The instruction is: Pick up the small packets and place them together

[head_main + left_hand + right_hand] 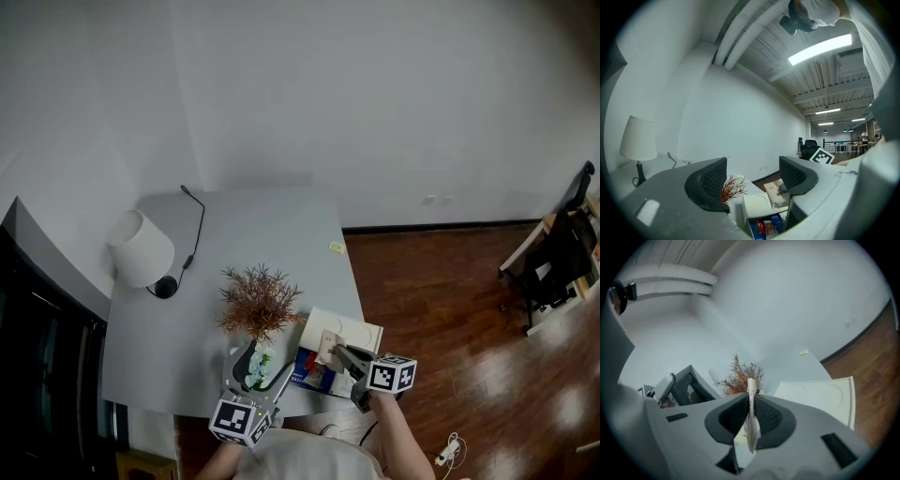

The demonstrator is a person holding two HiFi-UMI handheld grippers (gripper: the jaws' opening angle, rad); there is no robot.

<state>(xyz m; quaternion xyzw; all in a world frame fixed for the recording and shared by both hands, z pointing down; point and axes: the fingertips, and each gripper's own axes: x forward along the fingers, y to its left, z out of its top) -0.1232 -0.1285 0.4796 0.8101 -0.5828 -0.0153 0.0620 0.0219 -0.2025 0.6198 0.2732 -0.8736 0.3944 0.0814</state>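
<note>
Right gripper is clamped tight on one small packet. You see the packet edge-on in the right gripper view, a thin pale sliver pinched between the two dark pads and sticking out above and below them. From the head view, that packet hangs over the front edge of the bench, right above a white box and next to a blue carton with more little packets in it.

Left gripper is a different story: jaws wide apart, with nothing pressed between them. Looking through the gap in the left gripper view, you get the white box, the blue carton with red packets inside, and the reddish dried plant further back. The left gripper sits low at the bench's near edge, just beside the plant's vase.

Other stuff on the bench: a white lamp with a black base and cord at the far left, and a tiny yellow note near the right edge, well apart from everything else.
</note>
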